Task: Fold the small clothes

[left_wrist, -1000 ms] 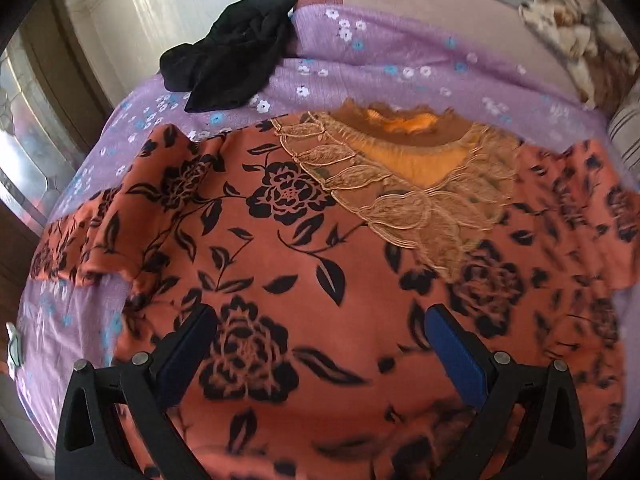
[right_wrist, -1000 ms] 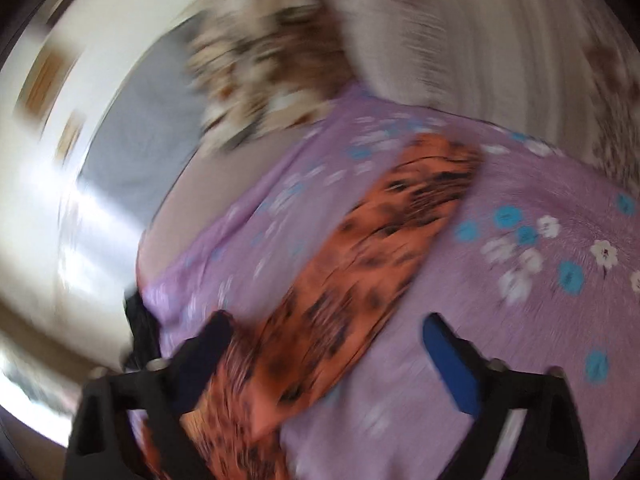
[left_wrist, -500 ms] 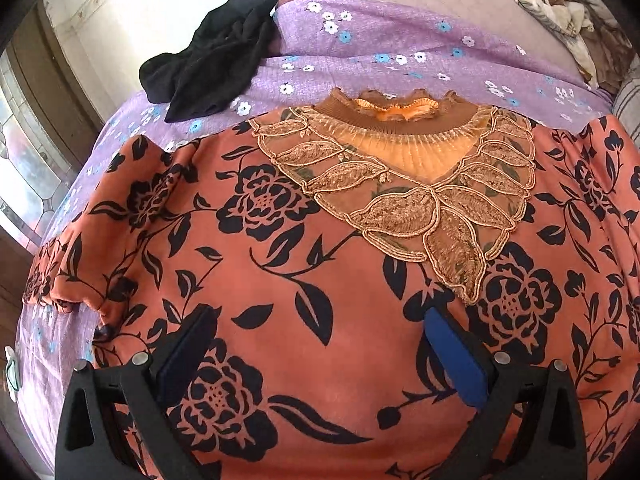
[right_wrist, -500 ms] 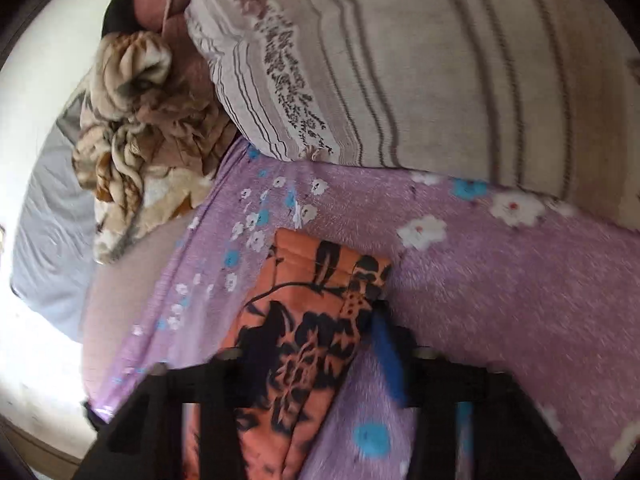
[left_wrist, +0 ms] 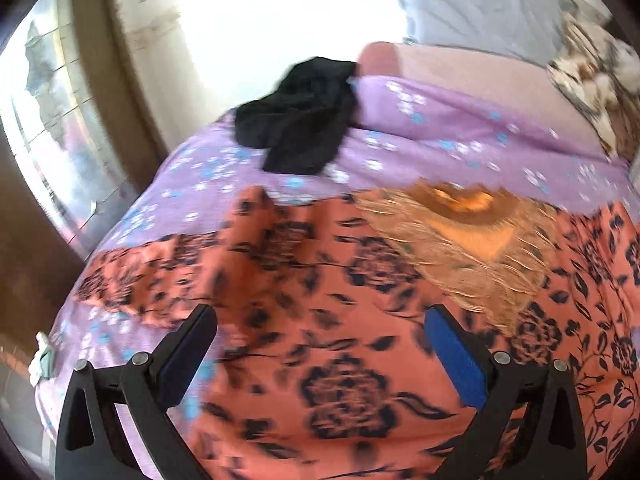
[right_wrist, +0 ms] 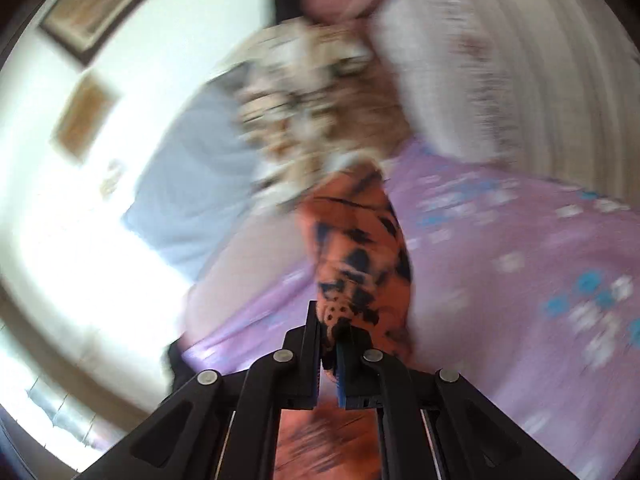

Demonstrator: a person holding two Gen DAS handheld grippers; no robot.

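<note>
Spread wide, the jaws of the left gripper (left_wrist: 320,344) held nothing and hovered over the near part of the orange floral top (left_wrist: 344,320), which lay flat across the purple flowered bedsheet (left_wrist: 440,128). At the far left of that view a window (left_wrist: 48,128) showed beyond the bed's edge. One sleeve of the top reached out to the left over the sheet. A crumpled black garment (left_wrist: 304,116) sat on the sheet beyond the top, left of centre and apart from it. The top's lace neckline (left_wrist: 468,236) faced the far side, right of centre. A brown-and-cream patterned blanket (left_wrist: 592,80) was bunched at the far right.

Closed tight, the jaws of the right gripper (right_wrist: 329,334) pinched a sleeve (right_wrist: 356,256) of the same top, and the cloth stretched away from the fingers above the sheet. To the left was a grey pillow (right_wrist: 192,184), in the middle the patterned blanket, and to the right a striped pillow (right_wrist: 520,72). That view was heavily blurred.
</note>
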